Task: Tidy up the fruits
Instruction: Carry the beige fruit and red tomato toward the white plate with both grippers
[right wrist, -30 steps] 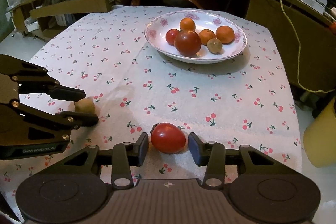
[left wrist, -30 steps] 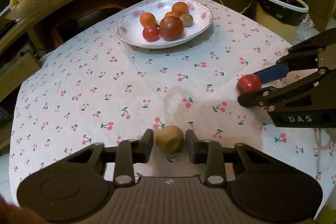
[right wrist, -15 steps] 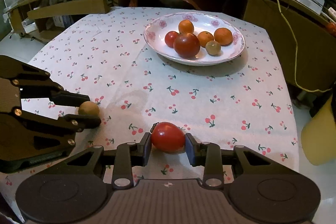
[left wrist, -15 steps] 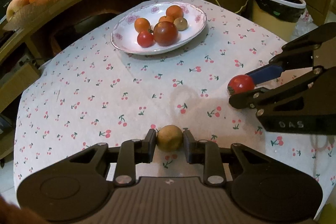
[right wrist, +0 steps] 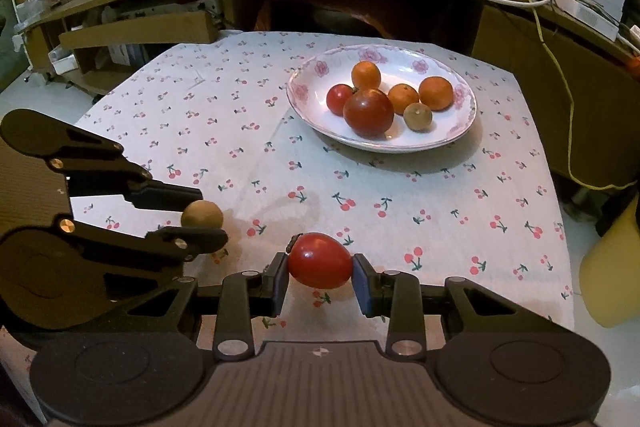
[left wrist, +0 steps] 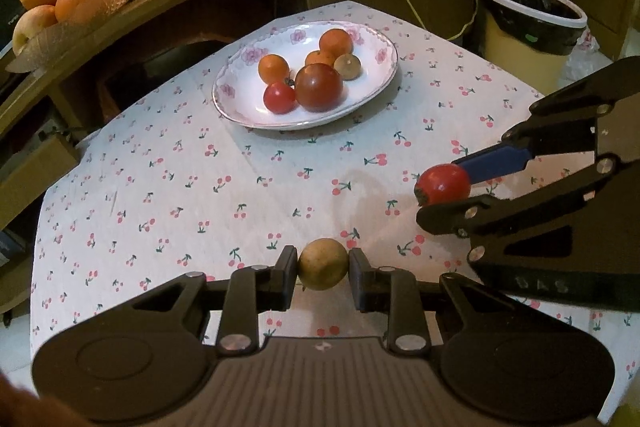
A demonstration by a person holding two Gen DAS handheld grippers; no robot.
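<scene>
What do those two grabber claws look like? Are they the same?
Nearly twins. The left gripper and the right gripper are both matte black, with angular linkage bars, silver rivets, round discs either side and a ribbed grey base. The right one has blue finger pads and faint "DAS" lettering; the left one's pads look black.

White tablecloth [left wrist: 168, 195], red cherry print

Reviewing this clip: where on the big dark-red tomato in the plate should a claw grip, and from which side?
Grip the big tomato across its widest middle, coming from above. It is round and smooth, so lower or higher pads would likely slip. Small fruits crowd its left and far sides, and the plate rim blocks a level approach; its near and right flanks look free for the fingers.
</scene>
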